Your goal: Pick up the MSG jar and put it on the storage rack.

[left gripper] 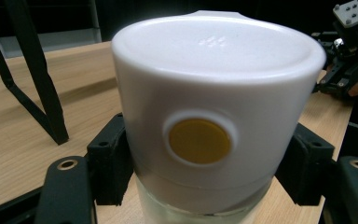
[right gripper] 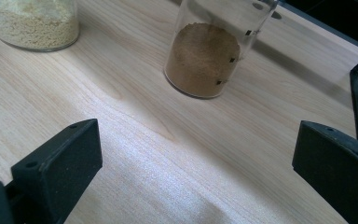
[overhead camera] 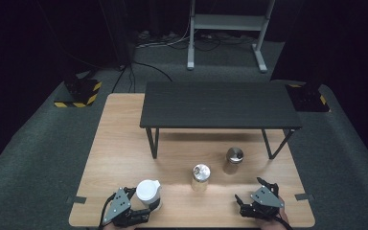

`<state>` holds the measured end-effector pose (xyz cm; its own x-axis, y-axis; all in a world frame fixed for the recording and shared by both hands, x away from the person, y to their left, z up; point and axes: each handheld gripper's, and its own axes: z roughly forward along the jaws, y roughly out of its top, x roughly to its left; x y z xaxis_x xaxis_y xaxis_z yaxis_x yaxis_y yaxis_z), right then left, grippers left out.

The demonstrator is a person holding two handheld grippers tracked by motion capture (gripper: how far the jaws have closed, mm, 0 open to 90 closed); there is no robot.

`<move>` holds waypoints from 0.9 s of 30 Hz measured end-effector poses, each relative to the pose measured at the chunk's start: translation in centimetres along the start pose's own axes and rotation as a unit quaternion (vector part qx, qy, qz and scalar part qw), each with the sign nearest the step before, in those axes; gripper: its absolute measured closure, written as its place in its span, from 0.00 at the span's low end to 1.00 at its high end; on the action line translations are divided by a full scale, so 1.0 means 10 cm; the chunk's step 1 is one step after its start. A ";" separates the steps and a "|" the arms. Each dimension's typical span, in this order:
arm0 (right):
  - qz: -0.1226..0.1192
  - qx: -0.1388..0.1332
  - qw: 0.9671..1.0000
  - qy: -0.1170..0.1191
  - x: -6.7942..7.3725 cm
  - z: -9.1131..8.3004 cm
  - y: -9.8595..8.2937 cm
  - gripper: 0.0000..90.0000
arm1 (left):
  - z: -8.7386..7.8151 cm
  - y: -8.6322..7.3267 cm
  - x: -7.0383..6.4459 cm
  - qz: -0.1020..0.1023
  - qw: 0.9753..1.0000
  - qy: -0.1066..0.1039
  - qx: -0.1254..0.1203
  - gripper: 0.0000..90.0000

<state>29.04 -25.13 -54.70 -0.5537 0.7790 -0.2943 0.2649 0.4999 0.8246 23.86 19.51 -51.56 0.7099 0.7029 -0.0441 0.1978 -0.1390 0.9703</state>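
At the table's (overhead camera: 124, 143) near left edge, the left gripper (overhead camera: 133, 207) is closing its 2 jaws around the white-capped jar (left gripper: 216, 126), likely smooth, rigid and slippery, gripping below the cap, while the right gripper (overhead camera: 252, 191) is idling wide open.

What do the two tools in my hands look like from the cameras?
Both are black. The left tool and right tool each carry a grey three-cornered plate on top, dotted with small holes. The jaws are blocky black pads on arms with brass-ringed screw holes. A black cable trails from the left tool.
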 end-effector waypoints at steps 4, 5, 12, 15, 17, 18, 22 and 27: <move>0.000 0.000 1.000 0.000 0.00 0.00 0.00 0.00 | -0.03 0.03 0.00 0.000 1.000 0.006 -0.008 0.34; 0.000 0.001 1.000 0.000 0.00 0.00 0.00 0.00 | -0.03 0.04 -0.01 0.001 1.000 0.008 -0.010 0.34; -0.001 0.000 1.000 -0.001 0.00 0.00 0.00 0.00 | -0.08 0.07 0.00 -0.002 1.000 0.021 -0.021 0.34; -0.001 0.001 1.000 -0.001 0.00 0.00 0.00 0.00 | -0.09 0.08 0.01 -0.003 0.999 0.023 -0.024 0.34; -0.001 0.001 1.000 -0.001 0.00 0.00 0.00 0.00 | -0.09 0.09 0.01 -0.002 0.999 0.025 -0.024 0.34; -0.001 0.001 1.000 -0.001 0.01 0.00 0.00 0.00 | -0.10 0.09 0.00 -0.001 0.999 0.025 -0.025 0.34; -0.001 0.001 1.000 -0.001 0.00 0.00 0.00 0.00 | -0.11 0.13 0.00 0.001 0.999 0.028 -0.031 0.34; 0.000 0.001 1.000 0.000 0.00 0.00 0.00 0.00 | -0.13 0.19 -0.02 0.002 0.999 0.036 -0.036 0.34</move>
<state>29.04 -25.11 -54.71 -0.5532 0.7790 -0.2952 0.2659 0.5010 0.8236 23.21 20.02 -49.44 0.6598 0.7510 -0.0247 0.1435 -0.0937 0.9852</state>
